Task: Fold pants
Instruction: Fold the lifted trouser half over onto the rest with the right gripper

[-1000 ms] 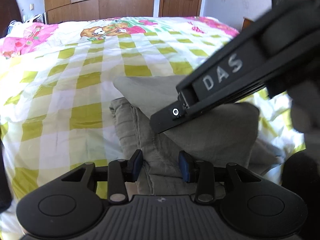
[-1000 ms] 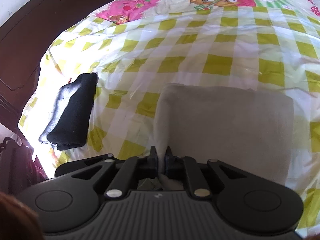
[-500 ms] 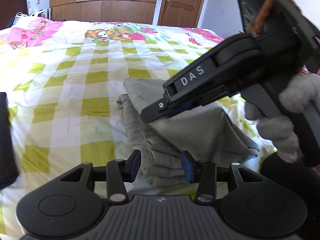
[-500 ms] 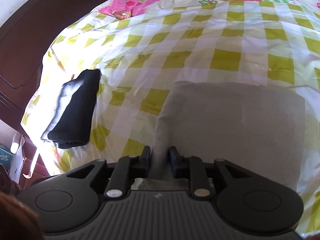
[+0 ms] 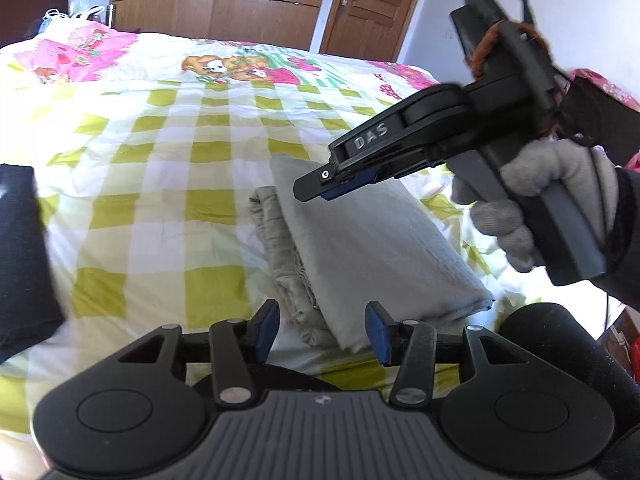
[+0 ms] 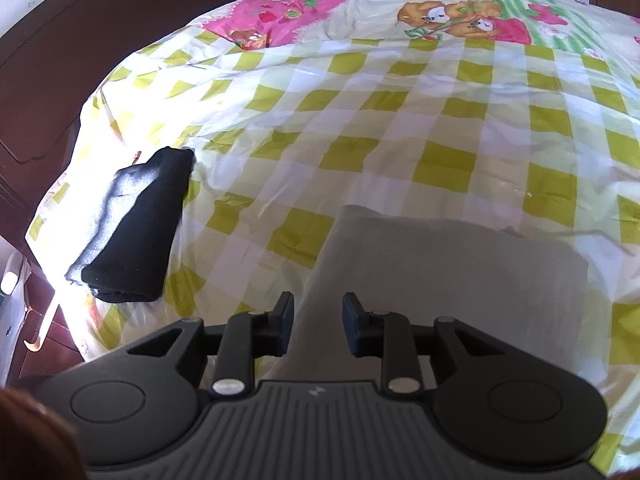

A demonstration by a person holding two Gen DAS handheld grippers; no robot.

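The grey pants (image 5: 360, 248) lie folded in a thick stack on the checked bedspread (image 5: 168, 160); they also show in the right wrist view (image 6: 452, 276). My left gripper (image 5: 320, 330) is open and empty, just short of the stack's near end. My right gripper (image 6: 318, 322) is open above the stack's left edge, holding nothing. In the left wrist view the right gripper (image 5: 316, 190) hovers over the stack's far end, held by a gloved hand (image 5: 532, 200).
A folded black garment (image 6: 132, 228) lies near the bed's left edge, also in the left wrist view (image 5: 20, 256). Wooden wardrobe (image 5: 216, 4) and door (image 5: 368, 4) stand beyond the bed. Dark floor (image 6: 48, 64) lies left of the bed.
My right gripper has opened and let go of the pants' edge, then lifted back. My left gripper has pulled back from the stack. The pants now rest folded.
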